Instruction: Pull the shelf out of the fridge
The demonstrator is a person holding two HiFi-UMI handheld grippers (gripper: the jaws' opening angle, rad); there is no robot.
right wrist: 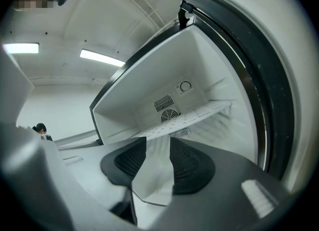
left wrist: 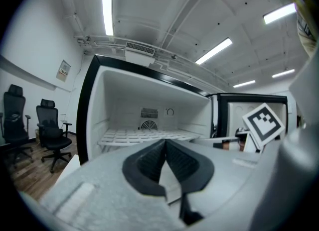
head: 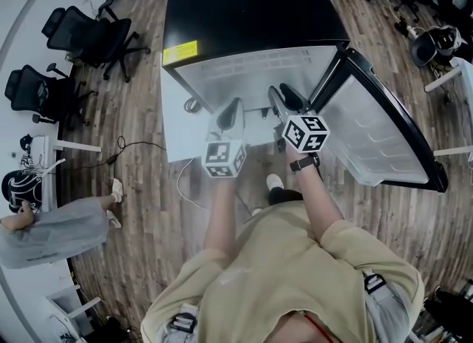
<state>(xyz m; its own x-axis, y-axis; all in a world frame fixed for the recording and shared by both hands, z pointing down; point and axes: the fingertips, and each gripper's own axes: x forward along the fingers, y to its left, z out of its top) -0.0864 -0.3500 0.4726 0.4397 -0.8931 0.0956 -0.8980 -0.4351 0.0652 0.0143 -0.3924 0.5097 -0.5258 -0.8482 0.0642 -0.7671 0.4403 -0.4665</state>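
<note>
The black fridge [head: 251, 9] stands open in front of me, its door [head: 384, 131] swung out to the right. A white wire shelf [left wrist: 144, 136] lies level across the white inside, below a round fan grille; in the right gripper view the shelf [right wrist: 192, 117] looks tilted. My left gripper [left wrist: 165, 144] is held short of the fridge opening, its dark ribbed pads meeting at the tips with nothing in them. My right gripper [right wrist: 158, 144] is also short of the shelf, its jaws apart and only the fridge interior showing between them. In the head view the left gripper [head: 229, 114] and right gripper [head: 284, 101] sit side by side at the fridge front.
Two black office chairs [head: 89, 35] stand on the wood floor to the left, also in the left gripper view [left wrist: 52, 135]. A person in grey [head: 44, 231] is at the far left. A cable [head: 137, 145] loops on the floor beside the fridge.
</note>
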